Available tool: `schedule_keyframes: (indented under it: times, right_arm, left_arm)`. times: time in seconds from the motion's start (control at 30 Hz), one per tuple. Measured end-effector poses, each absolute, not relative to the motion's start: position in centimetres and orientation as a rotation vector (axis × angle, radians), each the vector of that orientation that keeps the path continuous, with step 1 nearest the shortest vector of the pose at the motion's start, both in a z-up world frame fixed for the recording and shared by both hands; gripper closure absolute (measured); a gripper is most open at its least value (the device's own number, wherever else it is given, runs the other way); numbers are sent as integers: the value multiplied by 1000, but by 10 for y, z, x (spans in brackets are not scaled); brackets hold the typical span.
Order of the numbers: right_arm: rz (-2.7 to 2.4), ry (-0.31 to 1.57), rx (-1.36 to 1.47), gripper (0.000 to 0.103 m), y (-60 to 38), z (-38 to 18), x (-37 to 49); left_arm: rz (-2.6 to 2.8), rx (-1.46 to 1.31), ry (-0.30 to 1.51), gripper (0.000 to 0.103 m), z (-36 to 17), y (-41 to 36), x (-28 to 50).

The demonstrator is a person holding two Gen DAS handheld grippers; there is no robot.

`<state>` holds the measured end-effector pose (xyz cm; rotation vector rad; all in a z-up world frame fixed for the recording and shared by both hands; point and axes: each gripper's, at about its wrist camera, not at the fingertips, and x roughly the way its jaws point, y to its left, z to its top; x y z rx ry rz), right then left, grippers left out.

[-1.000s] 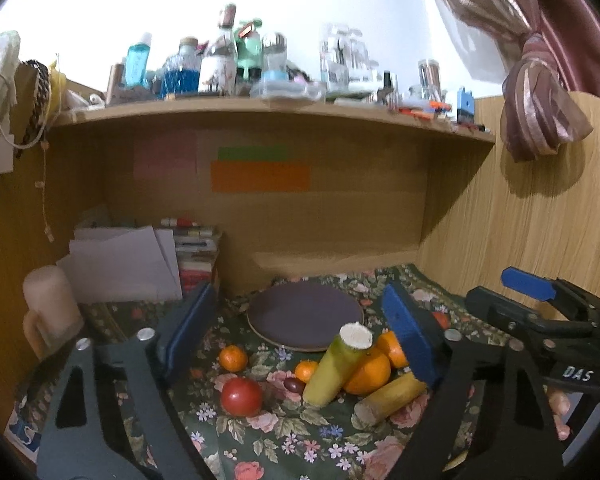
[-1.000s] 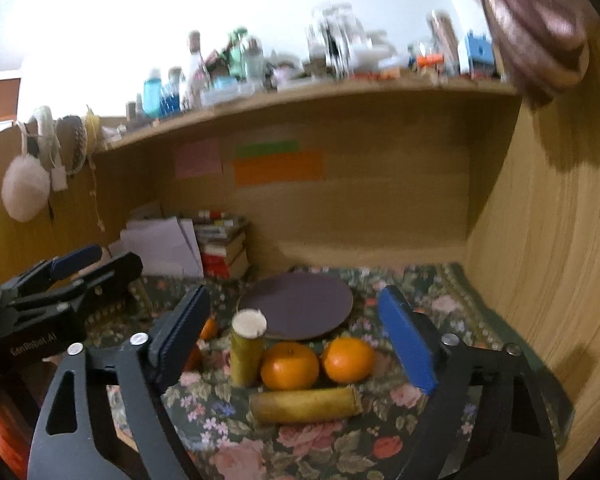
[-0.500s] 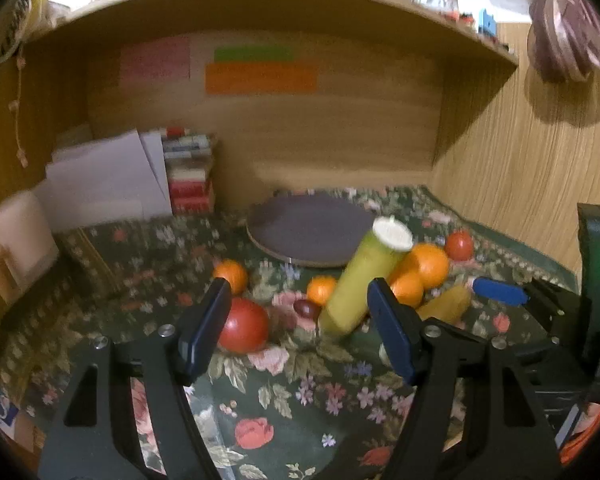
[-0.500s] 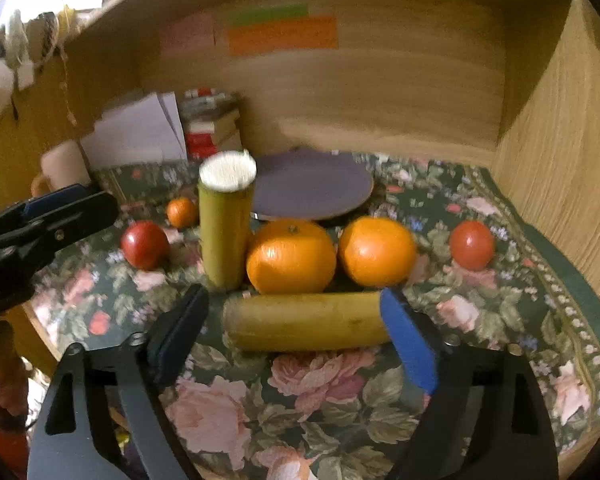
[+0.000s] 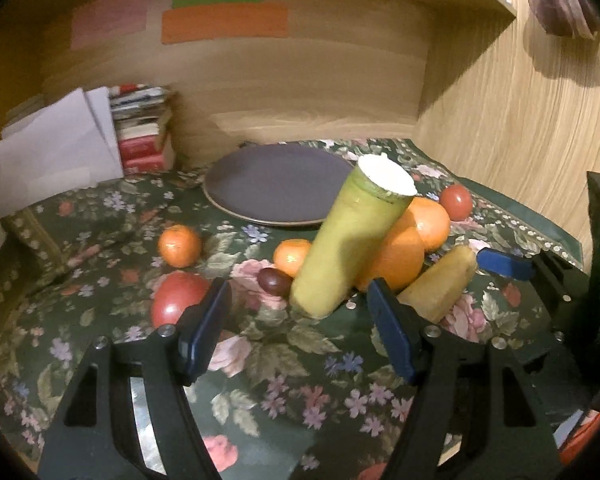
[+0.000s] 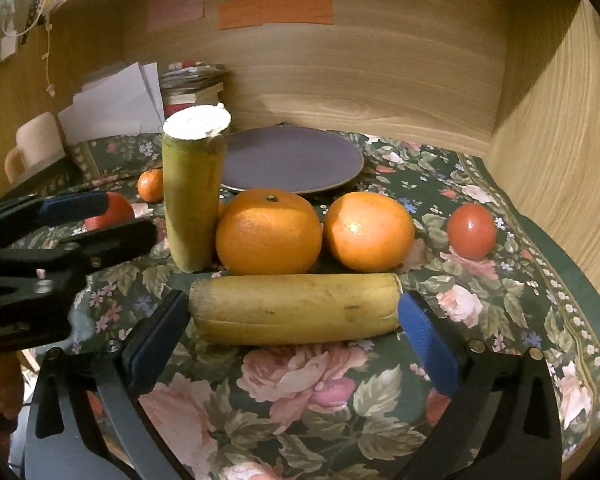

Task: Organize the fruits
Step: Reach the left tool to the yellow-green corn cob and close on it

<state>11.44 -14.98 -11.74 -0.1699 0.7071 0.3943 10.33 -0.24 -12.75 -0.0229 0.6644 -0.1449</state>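
On the floral cloth (image 6: pixel 320 380) a yellow banana piece (image 6: pixel 296 308) lies crosswise, its ends between the blue pads of my right gripper (image 6: pixel 294 334). The jaws are opening and the pads do not press on it. Behind it sit two oranges (image 6: pixel 268 236) (image 6: pixel 368 230) and an upright banana piece (image 6: pixel 192 196) with a white cut top. My left gripper (image 5: pixel 298 324) is open with nothing between its pads, just short of the upright banana piece (image 5: pixel 352 248). A dark grape (image 5: pixel 274 280), two tangerines (image 5: pixel 179 246) (image 5: pixel 292 256) and a tomato (image 5: pixel 178 298) lie near it.
A dark round plate (image 6: pixel 292 160) sits behind the fruit. A second tomato (image 6: pixel 471 230) lies to the right, near the wooden side wall (image 6: pixel 560 140). Books (image 5: pixel 144 132), white papers (image 5: pixel 60 152) and a pale mug (image 6: pixel 36 148) stand at the back left.
Both grippers have sunk and tipped down toward the fruit, and the cluttered shelf top has left view. The left jaws narrowed; the right jaws widened around the lying banana piece.
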Motion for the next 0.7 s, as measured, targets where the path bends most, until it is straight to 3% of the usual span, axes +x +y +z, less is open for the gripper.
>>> schedule_keyframes:
  times: [0.53, 0.6, 0.67, 0.7]
  right_arm:
    - [318, 780, -86, 1, -201, -122, 123]
    - [314, 790, -82, 1, -208, -122, 124]
    - [319, 793, -68, 1, -212, -120, 123]
    - [326, 791, -62, 1, -214, -118, 122]
  left_arm:
    - [-216, -37, 678, 33, -127, -16, 148]
    - [-227, -52, 671, 39, -126, -15, 149]
    - [-253, -65, 668, 56, -125, -16, 151]
    - [-262, -67, 667, 58, -123, -16, 152]
